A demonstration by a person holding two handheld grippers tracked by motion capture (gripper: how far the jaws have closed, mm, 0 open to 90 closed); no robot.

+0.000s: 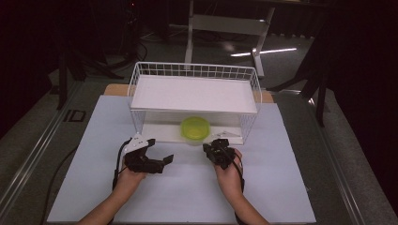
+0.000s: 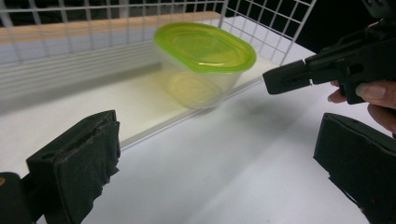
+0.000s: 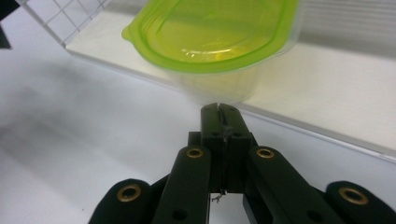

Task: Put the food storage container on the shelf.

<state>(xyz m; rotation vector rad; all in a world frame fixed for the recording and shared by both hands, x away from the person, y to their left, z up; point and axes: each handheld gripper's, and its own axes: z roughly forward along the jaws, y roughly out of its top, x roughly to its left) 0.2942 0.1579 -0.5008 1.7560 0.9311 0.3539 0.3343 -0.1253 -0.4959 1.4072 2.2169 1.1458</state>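
Bench [image 1: 187, 197] covered in white sheet; white wire rack [image 1: 195, 101] sits at 12 o'clock end, with a solid white upper shelf and a low white base board

Clear tub with lime-green lid [image 1: 195, 128], lid on, stands on the rack's base board at its front edge, under the upper shelf, roughly centre. In the left gripper view the tub [image 2: 205, 65] is at 12 o'clock; in the right gripper view the tub [image 3: 217, 44] is close ahead

Left claw [image 1: 159, 161] on bench at about 7 o'clock from the tub, jaws wide apart, empty, pointing toward 3 o'clock

Right claw [image 1: 217, 149] just in front of the tub at its 5 o'clock, jaws pressed together, nothing between them, tips near the tub, contact not clear

Hands hold both from the 6 o'clock edge
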